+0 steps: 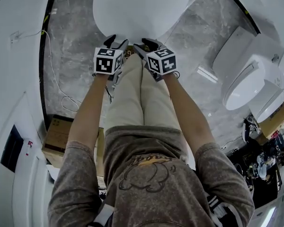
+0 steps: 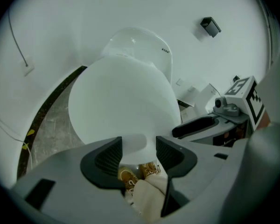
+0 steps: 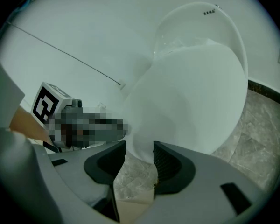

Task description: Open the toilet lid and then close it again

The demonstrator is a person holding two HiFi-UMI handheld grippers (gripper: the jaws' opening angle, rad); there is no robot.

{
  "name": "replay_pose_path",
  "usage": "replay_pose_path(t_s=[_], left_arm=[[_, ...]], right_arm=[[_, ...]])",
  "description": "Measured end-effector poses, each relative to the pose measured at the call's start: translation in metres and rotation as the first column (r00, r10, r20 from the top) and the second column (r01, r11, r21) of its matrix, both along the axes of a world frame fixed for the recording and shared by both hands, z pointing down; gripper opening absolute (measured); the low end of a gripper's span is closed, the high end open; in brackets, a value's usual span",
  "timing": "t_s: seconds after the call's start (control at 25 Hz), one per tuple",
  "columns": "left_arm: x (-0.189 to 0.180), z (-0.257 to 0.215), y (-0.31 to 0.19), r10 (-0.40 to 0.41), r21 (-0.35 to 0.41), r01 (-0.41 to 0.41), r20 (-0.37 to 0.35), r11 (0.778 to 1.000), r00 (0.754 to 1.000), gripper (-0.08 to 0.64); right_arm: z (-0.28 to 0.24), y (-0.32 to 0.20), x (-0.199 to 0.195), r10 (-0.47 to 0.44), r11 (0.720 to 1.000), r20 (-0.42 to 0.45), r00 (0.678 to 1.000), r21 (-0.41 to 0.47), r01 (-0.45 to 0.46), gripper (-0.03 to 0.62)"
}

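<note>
The white toilet lid point(image 1: 142, 8) lies shut, a smooth oval right in front of the person's legs. Both grippers reach down to its near rim, side by side. The left gripper point(image 1: 114, 41) stands open, and in the left gripper view the lid's point(image 2: 121, 101) front edge shows in the gap between its dark pads point(image 2: 139, 148). The right gripper point(image 1: 149, 44) is open too, with the rim of the lid point(image 3: 191, 97) between its jaws point(image 3: 140, 153). I cannot tell whether any pad touches the lid. Behind the lid rises the white toilet body point(image 2: 140, 45).
A second white toilet point(image 1: 246, 79) stands on the marble floor at the right. A cardboard box point(image 1: 57, 134) sits at the lower left, and a thin cable point(image 1: 57, 84) trails across the floor near it. Cluttered gear point(image 1: 267, 160) fills the lower right corner.
</note>
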State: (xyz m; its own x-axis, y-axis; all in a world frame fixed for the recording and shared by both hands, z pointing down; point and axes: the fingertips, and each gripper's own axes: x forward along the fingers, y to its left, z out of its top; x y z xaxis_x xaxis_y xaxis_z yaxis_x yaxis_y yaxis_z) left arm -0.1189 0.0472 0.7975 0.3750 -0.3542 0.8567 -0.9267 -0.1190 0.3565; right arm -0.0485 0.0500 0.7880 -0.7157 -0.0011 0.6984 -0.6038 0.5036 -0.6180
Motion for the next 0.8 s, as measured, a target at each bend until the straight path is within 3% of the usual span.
replay_pose_path(t_s=[0.16, 0.36, 0.56, 0.68, 0.8], left_arm=[[-0.003, -0.056, -0.024, -0.051, 0.066, 0.052, -0.018, 0.996, 0.999, 0.232], [0.001, -0.173, -0.067, -0.096, 0.204, 0.106, -0.059, 0.973, 0.994, 0.232], [0.006, -0.313, -0.1, -0.091, 0.365, 0.122, -0.103, 0.923, 0.991, 0.232], [0.01, -0.388, -0.114, -0.071, 0.461, 0.121, -0.125, 0.879, 0.99, 0.232], [0.013, -0.449, -0.105, -0.027, 0.527, 0.095, -0.136, 0.845, 0.99, 0.232]], right_arm=[[-0.054, -0.03, 0.012, 0.028, 0.997, 0.001, 1.0, 0.071, -0.028, 0.202], [-0.164, -0.08, 0.027, 0.121, 0.974, 0.052, 0.991, 0.187, -0.129, 0.199], [-0.293, -0.104, 0.024, 0.095, 0.932, 0.14, 0.986, 0.334, -0.137, 0.199], [-0.359, -0.116, 0.028, 0.093, 0.903, 0.211, 0.973, 0.395, -0.171, 0.199], [-0.415, -0.112, 0.032, 0.077, 0.875, 0.259, 0.963, 0.446, -0.19, 0.199]])
